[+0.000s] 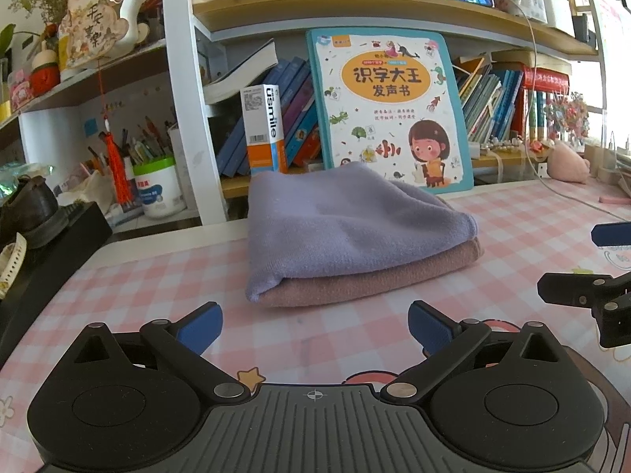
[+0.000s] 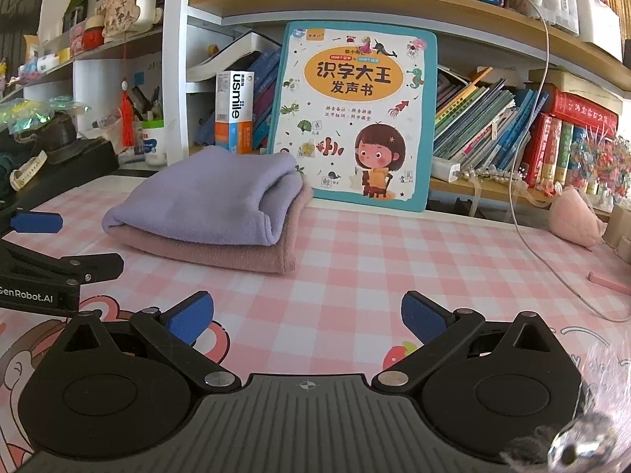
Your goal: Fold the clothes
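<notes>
Resting on a pink-and-white checked tablecloth [image 1: 512,220], a folded lilac knitted garment [image 1: 339,220] lies squarely on top of a folded dusty-pink knitted garment [image 1: 374,280], the two forming a neat stack toward the back of the desk, just in front of a tall children's picture book with a teal border [image 1: 388,106] propped upright against the lower shelf. Both handheld claws sit low over the cloth on the near side of the stack, apart from it and empty: the left gripper [image 1: 315,329] has its blue-padded fingers [image 1: 201,327] spread wide, and the right gripper [image 2: 307,319] shows the same wide gap, with nothing between its pads. A white and orange toothpaste carton [image 1: 263,130] stands upright just left of the book, behind the clothes.
</notes>
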Action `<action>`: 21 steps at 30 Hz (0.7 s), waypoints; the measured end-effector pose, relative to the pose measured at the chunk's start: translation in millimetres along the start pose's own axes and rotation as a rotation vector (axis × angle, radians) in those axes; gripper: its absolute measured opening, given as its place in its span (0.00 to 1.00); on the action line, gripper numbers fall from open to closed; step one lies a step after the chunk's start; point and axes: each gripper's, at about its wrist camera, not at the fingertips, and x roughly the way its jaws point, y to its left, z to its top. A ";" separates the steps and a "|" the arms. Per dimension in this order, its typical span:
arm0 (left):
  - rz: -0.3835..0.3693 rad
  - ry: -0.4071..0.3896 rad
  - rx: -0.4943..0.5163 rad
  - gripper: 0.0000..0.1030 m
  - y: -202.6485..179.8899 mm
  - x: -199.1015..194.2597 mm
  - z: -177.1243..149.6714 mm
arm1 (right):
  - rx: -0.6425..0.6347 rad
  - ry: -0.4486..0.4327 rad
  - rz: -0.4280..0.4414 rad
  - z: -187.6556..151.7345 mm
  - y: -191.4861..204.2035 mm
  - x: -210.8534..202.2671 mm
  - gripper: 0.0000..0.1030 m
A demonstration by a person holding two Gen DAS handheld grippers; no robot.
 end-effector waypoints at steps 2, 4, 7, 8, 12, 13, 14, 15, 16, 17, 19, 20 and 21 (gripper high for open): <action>0.001 -0.001 0.001 0.99 -0.2 0.0 -0.2 | -0.001 0.002 0.000 0.1 0.4 0.4 0.99; 0.001 -0.001 0.002 0.99 0.1 0.1 -0.5 | -0.002 0.006 -0.001 0.2 0.4 1.3 0.99; 0.002 0.000 0.001 0.99 0.1 0.3 -0.8 | -0.001 0.010 -0.001 0.2 0.5 1.9 0.99; 0.002 0.001 0.001 0.99 0.1 0.3 -0.8 | 0.000 0.011 -0.001 0.1 0.5 2.0 0.99; 0.000 0.001 0.002 1.00 1.4 0.4 -0.6 | 0.005 0.014 -0.001 -0.1 -0.9 2.5 0.99; -0.001 0.000 0.003 1.00 1.4 0.5 -0.5 | 0.006 0.015 -0.002 -0.1 -1.0 2.7 0.99; -0.001 0.000 0.005 1.00 1.1 0.5 -0.5 | 0.006 0.015 -0.002 -0.1 -1.1 2.8 0.99; -0.001 -0.001 0.007 1.00 0.8 0.5 -0.6 | 0.006 0.015 -0.002 -0.1 -1.2 2.9 0.99; -0.001 -0.001 0.008 1.00 0.4 0.5 -0.6 | 0.004 0.016 -0.001 -0.2 -1.0 3.0 0.99; -0.001 -0.001 0.010 1.00 0.2 0.6 -0.6 | 0.003 0.017 -0.001 -0.3 -0.9 3.1 0.99; -0.002 0.000 0.011 1.00 0.2 0.9 -0.8 | 0.001 0.018 0.000 -0.4 -0.8 3.4 0.99; -0.002 -0.001 0.012 1.00 0.3 0.8 -0.9 | 0.000 0.019 0.000 -0.4 -0.8 3.5 0.99; -0.002 -0.002 0.012 1.00 0.5 0.7 -0.9 | 0.000 0.019 0.000 -0.4 -1.0 3.5 0.99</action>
